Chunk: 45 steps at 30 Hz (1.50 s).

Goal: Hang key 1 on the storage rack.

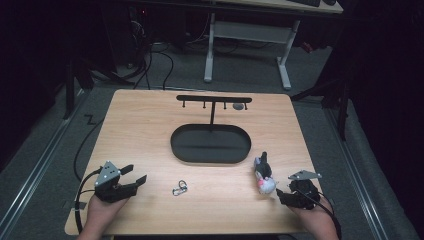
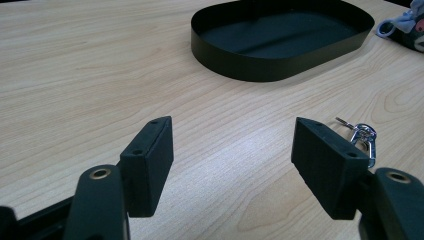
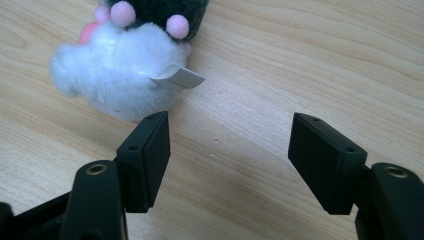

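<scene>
Wood-grain tabletop [image 1: 145,135] carries one oval black tray [image 1: 210,143] with a thin upright rack [image 1: 214,100], one small metal clasp [image 1: 180,188] and one fluffy plush toy [image 1: 263,175], white, dark and pink. The toy lies near the table's right front, just ahead of the right gripper [image 3: 227,150], whose jaws stand open and empty. The left gripper [image 2: 232,155] is open too, beside the clasp.
</scene>
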### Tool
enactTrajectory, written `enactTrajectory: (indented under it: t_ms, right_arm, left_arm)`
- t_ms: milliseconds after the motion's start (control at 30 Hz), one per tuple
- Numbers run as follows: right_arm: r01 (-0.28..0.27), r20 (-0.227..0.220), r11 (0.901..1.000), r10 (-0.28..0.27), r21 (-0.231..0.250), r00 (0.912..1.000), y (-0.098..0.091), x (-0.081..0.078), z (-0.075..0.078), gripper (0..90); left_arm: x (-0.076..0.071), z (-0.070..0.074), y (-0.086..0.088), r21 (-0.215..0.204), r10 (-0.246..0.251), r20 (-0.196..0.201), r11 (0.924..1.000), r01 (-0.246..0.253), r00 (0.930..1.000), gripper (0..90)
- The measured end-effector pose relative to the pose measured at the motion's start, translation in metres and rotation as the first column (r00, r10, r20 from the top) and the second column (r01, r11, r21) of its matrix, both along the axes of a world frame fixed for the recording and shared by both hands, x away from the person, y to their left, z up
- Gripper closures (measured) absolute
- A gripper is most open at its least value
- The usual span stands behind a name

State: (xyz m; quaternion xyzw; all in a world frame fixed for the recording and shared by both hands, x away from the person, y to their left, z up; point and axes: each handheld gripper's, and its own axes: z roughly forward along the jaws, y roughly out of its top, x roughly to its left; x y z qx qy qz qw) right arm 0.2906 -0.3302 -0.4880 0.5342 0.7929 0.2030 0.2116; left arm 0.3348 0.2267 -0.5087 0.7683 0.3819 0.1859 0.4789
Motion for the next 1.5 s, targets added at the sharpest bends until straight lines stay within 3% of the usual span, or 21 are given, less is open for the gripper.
enactTrajectory:
  t_ms: [533, 833, 1100, 1500]
  right_arm:
    - [-0.063, -0.119, 0.9960, 0.056, -0.063, 0.9913, 0.014, 0.009, 0.010, 32.2]
    - [-0.105, -0.230, 0.9932, 0.090, -0.051, 0.9691, 0.023, 0.016, 0.014, 27.6]
    - [-0.119, -0.291, 0.9923, 0.104, -0.035, 0.9512, 0.034, 0.024, 0.021, 21.1]
    - [-0.138, -0.330, 0.9897, 0.117, -0.039, 0.9366, 0.055, 0.045, 0.023, 15.5]
  left_arm:
    - [-0.001, 0.000, -0.002, 0.000, -0.015, 0.001, 0.9999, 0.015, 0.9999, 33.4]
    - [-0.001, 0.000, -0.003, 0.002, -0.022, 0.001, 0.9998, 0.022, 0.9998, 33.4]
    - [-0.001, 0.000, -0.004, 0.001, -0.028, 0.000, 0.9996, 0.028, 0.9996, 33.4]
    - [0.000, 0.000, -0.004, 0.003, -0.033, 0.002, 0.9994, 0.033, 0.9994, 33.4]
